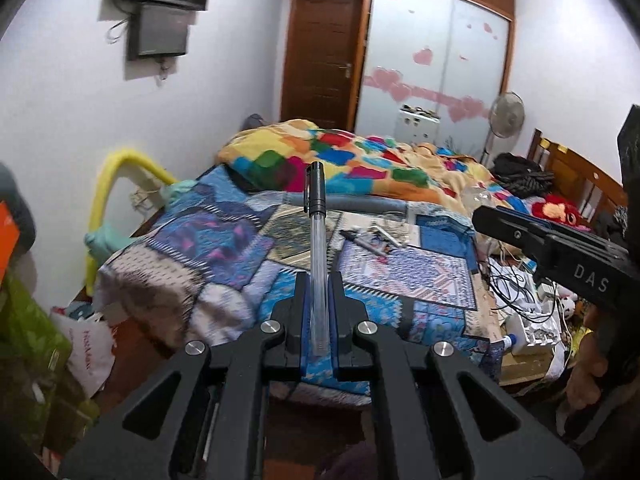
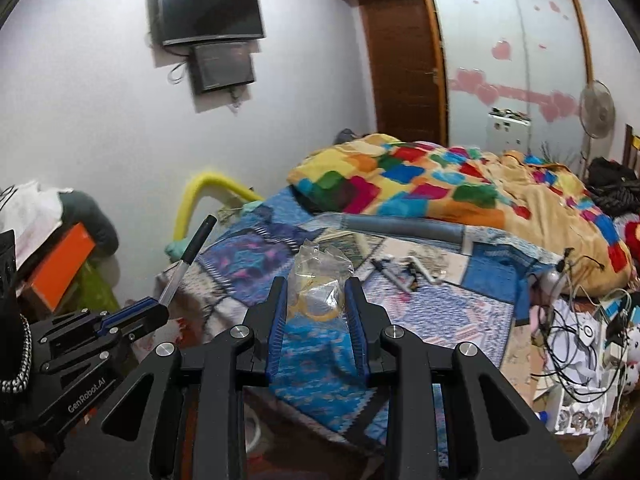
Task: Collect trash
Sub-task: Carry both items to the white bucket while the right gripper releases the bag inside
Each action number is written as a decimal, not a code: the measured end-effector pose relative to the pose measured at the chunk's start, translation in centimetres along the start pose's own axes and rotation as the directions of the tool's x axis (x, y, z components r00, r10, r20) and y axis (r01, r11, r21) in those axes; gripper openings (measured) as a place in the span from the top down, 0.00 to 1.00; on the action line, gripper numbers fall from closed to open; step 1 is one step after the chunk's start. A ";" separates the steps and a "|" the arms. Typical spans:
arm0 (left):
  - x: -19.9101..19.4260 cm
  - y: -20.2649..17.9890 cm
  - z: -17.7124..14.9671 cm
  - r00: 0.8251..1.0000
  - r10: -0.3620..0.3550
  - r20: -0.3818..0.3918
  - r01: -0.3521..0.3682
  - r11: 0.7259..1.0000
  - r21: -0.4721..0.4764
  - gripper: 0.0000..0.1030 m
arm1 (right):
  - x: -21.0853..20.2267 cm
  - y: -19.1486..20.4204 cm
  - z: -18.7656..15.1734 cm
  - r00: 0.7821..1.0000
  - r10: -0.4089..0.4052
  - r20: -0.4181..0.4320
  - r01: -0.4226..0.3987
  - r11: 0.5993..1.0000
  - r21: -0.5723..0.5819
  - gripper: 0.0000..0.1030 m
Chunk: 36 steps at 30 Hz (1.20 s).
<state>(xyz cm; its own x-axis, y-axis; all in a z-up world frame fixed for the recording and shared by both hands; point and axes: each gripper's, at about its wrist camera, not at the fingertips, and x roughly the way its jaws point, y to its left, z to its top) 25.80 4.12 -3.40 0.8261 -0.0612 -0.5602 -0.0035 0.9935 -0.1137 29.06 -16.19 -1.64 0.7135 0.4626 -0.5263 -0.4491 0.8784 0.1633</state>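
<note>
My left gripper (image 1: pixel 319 280) is shut on a clear pen with a black cap (image 1: pixel 317 232), which sticks up and forward over the patterned bed (image 1: pixel 224 248). Seen from the right wrist, that pen (image 2: pixel 188 260) and the left gripper (image 2: pixel 158 308) are at the lower left. My right gripper (image 2: pixel 316 284) is shut on a crumpled clear plastic wrapper (image 2: pixel 320 276) with yellowish rings inside. At the right edge of the left wrist view the right gripper (image 1: pixel 484 216) shows from the side. More small items (image 2: pixel 404 272) lie on the bed beyond.
A colourful patchwork blanket (image 1: pixel 360 160) is heaped at the back of the bed. Cables and boxes (image 2: pixel 580 352) crowd the right side. Bags and an orange box (image 2: pixel 60 268) stand at the left. Wardrobe, door, fan and wall screens lie beyond.
</note>
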 end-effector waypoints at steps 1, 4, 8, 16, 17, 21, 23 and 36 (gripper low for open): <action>-0.5 0.9 -0.3 1.000 0.011 0.001 -0.011 1.000 -0.010 0.94 | 0.1 0.6 -0.2 1.000 0.008 -0.002 -0.008 1.000 -0.008 0.74; -1.9 3.5 -1.3 0.999 0.048 0.004 -0.048 0.999 -0.026 0.94 | 0.6 2.9 -0.6 0.999 0.035 -0.018 -0.035 0.999 -0.037 0.74; -3.1 6.6 -2.7 0.996 0.089 -0.009 -0.089 0.995 -0.050 0.94 | 1.5 6.1 -1.2 0.997 0.069 -0.045 -0.073 0.994 -0.081 0.74; -2.9 13.0 -6.7 0.983 0.156 -0.100 -0.166 0.981 -0.103 0.94 | 5.1 11.3 -3.4 0.978 0.143 -0.151 -0.163 0.978 -0.129 0.74; -2.6 13.8 -7.4 0.980 0.162 -0.118 -0.175 0.978 -0.113 0.93 | 5.6 11.8 -3.7 0.974 0.149 -0.169 -0.173 0.976 -0.133 0.74; -1.0 16.6 -10.7 0.966 0.163 -0.203 -0.198 0.965 -0.169 0.93 | 8.0 13.8 -5.5 0.956 0.162 -0.245 -0.204 0.967 -0.154 0.74; -0.2 17.8 -12.2 0.958 0.156 -0.242 -0.206 0.959 -0.196 0.94 | 9.3 14.7 -6.4 0.946 0.161 -0.282 -0.212 0.963 -0.164 0.74; 6.6 21.6 -22.0 0.873 0.089 -0.480 -0.262 0.915 -0.308 0.93 | 18.6 17.6 -13.8 0.834 0.120 -0.539 -0.257 0.948 -0.187 0.74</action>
<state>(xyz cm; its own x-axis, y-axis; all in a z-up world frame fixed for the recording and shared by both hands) 18.78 23.10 -27.58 0.4499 -0.0113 -0.8930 -0.3933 0.8952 -0.2095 27.01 6.25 -20.12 0.2511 0.4261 -0.8691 -0.7094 0.6919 0.1342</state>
